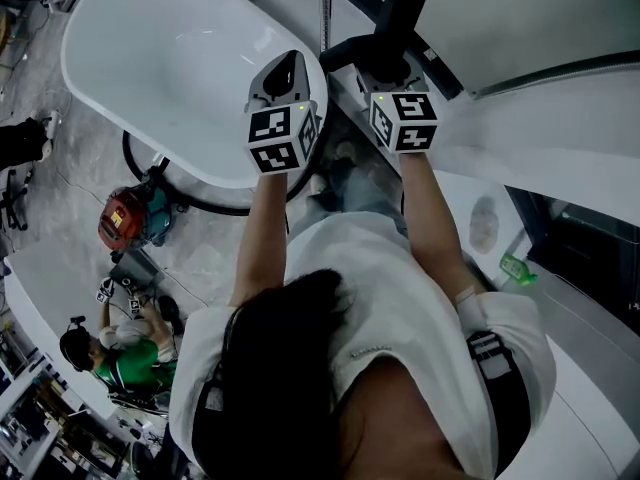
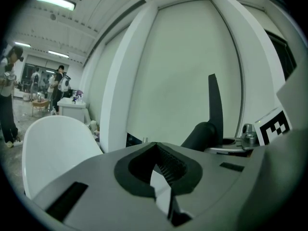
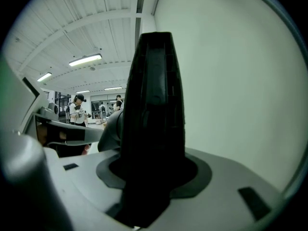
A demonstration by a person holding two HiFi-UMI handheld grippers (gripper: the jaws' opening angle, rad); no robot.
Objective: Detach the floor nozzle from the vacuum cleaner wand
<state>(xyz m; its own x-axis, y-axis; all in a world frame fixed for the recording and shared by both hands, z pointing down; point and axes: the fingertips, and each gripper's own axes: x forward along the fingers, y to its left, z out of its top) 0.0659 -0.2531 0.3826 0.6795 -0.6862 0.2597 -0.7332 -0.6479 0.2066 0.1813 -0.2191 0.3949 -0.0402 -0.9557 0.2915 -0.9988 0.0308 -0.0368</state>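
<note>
White oval tub (image 1: 170, 58) at upper left, pale wall panels (image 2: 183, 66) behind, grey mottled floor (image 1: 230, 258), ceiling strip light (image 2: 55, 1) upper left, people (image 2: 60, 83) standing far left

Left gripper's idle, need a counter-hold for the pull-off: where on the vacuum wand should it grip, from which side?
Probably the silver wand close to the black neck, coming from its left in the head view: the right gripper clamps the floor nozzle on the other side. It's a thin straight tube, so set the jaws across it. The left gripper is shut and empty; open it first.
</note>
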